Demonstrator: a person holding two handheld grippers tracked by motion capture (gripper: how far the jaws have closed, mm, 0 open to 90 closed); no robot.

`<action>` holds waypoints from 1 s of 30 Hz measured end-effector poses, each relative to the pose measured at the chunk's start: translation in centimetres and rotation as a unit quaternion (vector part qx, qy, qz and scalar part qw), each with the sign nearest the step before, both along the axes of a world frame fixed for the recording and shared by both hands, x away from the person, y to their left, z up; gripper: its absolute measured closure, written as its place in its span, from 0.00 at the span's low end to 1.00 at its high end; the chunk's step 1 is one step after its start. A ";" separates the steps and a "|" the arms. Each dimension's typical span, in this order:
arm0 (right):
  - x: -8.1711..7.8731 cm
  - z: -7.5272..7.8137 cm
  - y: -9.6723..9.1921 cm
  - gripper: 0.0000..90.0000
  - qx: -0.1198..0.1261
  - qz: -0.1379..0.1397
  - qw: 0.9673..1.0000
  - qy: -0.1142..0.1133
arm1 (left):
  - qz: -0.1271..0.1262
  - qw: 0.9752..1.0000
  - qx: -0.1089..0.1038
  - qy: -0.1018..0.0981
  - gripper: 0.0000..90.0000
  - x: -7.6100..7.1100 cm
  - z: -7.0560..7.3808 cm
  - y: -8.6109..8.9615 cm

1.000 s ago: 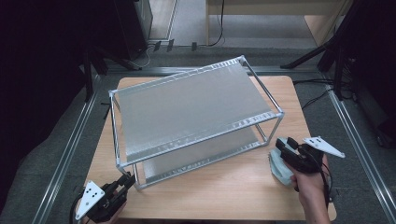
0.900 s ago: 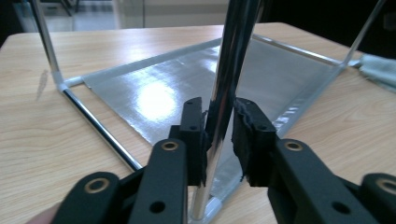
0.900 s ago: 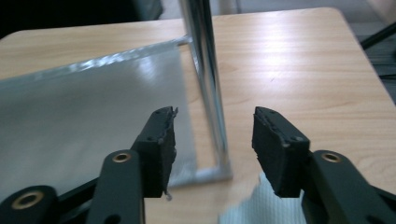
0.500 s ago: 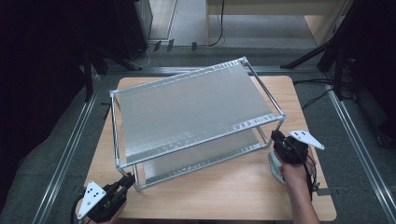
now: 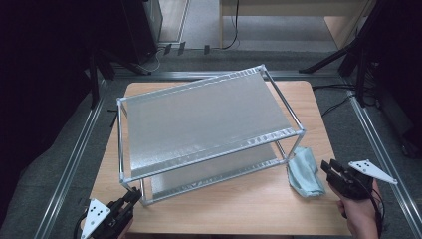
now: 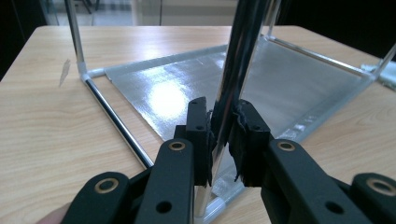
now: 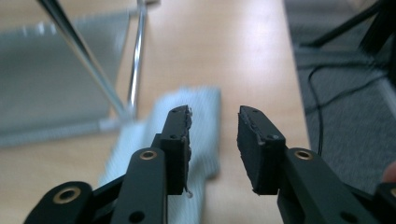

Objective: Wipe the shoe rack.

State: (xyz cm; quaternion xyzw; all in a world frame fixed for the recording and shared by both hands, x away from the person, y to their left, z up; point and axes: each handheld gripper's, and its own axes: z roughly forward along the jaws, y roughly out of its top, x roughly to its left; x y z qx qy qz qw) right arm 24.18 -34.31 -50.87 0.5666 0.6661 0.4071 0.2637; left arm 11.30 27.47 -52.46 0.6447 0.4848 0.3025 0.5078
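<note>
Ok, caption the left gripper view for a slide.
Left gripper clamps the rack's corner post above the wooden table.

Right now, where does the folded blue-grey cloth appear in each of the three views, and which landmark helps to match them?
High view: the cloth lies on the table at lower right, beside the rack's near right corner, just left of the right gripper.
Left gripper view: a pale bit at the far right edge may be it; I cannot be sure.
Right gripper view: the cloth lies blurred in the lower centre, behind the open jaws.
Shared landmark: the rack's chrome corner post.
</note>
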 end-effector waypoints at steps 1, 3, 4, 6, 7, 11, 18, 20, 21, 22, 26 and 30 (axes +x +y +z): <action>0.1 -0.6 -0.1 0.69 -0.001 0.010 1.000 0.015 | -0.003 1.000 -0.003 0.000 0.87 0.0 0.0 0.1; 0.3 -1.4 0.2 0.69 0.005 0.042 0.998 0.041 | -0.006 1.000 -0.007 0.002 0.86 0.1 -0.1 0.2; 0.3 -1.7 0.6 0.68 0.010 0.061 0.997 0.050 | -0.008 1.000 -0.006 0.003 0.86 0.1 -0.2 0.3; 0.5 -2.2 1.9 0.65 0.009 0.096 0.993 0.064 | -0.008 1.000 -0.007 0.004 0.86 0.2 -0.3 0.3; 0.7 -2.5 2.6 0.64 0.003 0.109 0.991 0.072 | -0.007 1.000 -0.006 0.005 0.86 0.3 -0.3 0.2; 1.0 -3.1 5.6 0.59 -0.020 0.126 0.989 0.080 | -0.003 1.000 -0.001 0.010 0.86 0.3 -0.5 0.1; 0.7 -1.5 6.5 0.53 -0.014 0.147 0.988 0.035 | -0.003 1.000 0.006 0.009 0.86 0.0 -0.5 0.2; 0.6 -1.1 5.4 0.56 -0.021 0.134 0.990 0.028 | -0.002 1.000 0.007 0.008 0.86 -0.1 -0.5 0.2; 0.6 -0.9 4.6 0.58 -0.009 0.121 0.992 0.025 | -0.003 1.000 0.008 0.008 0.86 -0.2 -0.5 0.2; 0.5 -0.7 3.8 0.61 0.007 0.104 0.994 0.024 | -0.003 1.000 0.009 0.009 0.86 -0.2 -0.5 0.2; 0.4 -0.9 1.4 0.67 0.007 0.060 0.998 0.029 | -0.002 1.000 0.008 0.008 0.86 -0.1 -0.5 0.2; 0.1 -2.9 1.1 0.66 -0.047 0.111 0.991 0.062 | -0.002 1.000 0.010 0.008 0.86 -0.1 -0.5 0.1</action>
